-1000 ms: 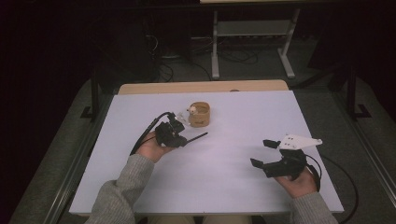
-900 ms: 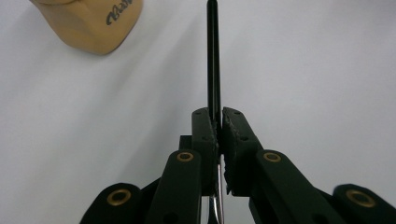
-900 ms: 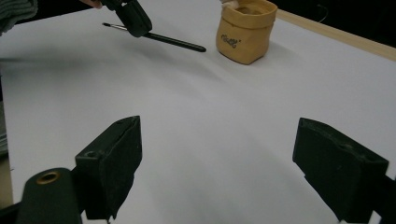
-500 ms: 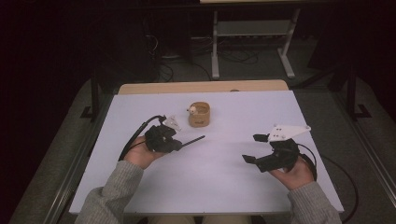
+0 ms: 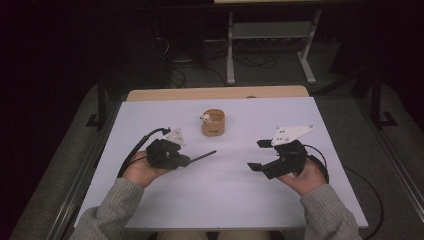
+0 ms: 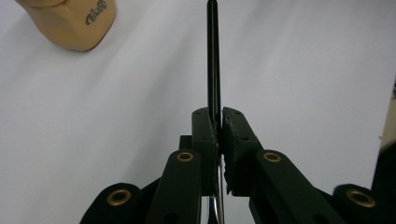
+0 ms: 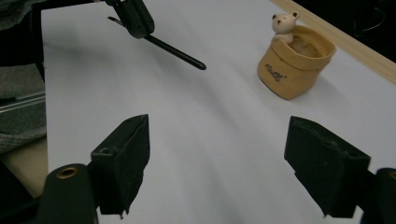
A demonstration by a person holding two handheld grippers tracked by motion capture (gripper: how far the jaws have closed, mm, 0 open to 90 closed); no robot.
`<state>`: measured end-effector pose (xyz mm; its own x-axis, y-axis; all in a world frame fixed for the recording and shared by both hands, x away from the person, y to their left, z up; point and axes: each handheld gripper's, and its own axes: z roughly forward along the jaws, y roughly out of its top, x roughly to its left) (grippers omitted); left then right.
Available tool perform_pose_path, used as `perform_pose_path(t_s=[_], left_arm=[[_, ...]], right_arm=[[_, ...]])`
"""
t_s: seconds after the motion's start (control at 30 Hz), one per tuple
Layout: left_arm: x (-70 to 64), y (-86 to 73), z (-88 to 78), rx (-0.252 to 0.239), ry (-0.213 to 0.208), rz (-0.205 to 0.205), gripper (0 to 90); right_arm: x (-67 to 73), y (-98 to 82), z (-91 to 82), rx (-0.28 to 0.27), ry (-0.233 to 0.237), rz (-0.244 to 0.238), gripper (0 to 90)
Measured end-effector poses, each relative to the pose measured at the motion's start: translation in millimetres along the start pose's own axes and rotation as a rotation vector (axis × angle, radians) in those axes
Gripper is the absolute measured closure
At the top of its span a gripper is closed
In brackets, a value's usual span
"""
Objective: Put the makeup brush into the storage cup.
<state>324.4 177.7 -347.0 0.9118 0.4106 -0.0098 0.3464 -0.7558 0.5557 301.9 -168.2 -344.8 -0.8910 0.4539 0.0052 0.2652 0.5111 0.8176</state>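
Note:
A thin black pen (image 5: 202, 156) sticks out toward the table's middle from my left gripper (image 5: 187, 161), which is shut on it. In the left gripper view the pads (image 6: 205, 130) pinch the pen (image 6: 213, 56) at its near end. A tan holder (image 5: 213, 125) with a small bear figure (image 7: 285, 23) on its rim stands beyond the pen tip. My right gripper (image 5: 255, 155) hovers at the right, open; its jaws have just been closing a little with nothing between them. In its own view the right gripper (image 7: 217, 135) faces the pen (image 7: 175, 49) and the holder (image 7: 294, 65).
The white table (image 5: 225, 200) has a wooden strip (image 5: 215, 93) along its far edge. Beyond it, on the dark floor, are cables and a metal stand (image 5: 270, 35). Black cables trail from both grippers over the table's near corners.
The left hand has drawn the pen left and slightly nearer, away from the holder. The right hand has lifted and shifted left toward the table's middle, its jaws a little narrower.

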Motion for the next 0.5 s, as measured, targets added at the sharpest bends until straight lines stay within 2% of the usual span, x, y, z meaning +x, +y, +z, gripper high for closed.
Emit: perform_pose_path(t_s=[0.5], left_arm=[[-10.9,5.4,8.6,0.021,-0.04,0.054,84.1]], right_arm=[[2.8,12.7,23.5,0.047,0.071,-0.047,24.7]])
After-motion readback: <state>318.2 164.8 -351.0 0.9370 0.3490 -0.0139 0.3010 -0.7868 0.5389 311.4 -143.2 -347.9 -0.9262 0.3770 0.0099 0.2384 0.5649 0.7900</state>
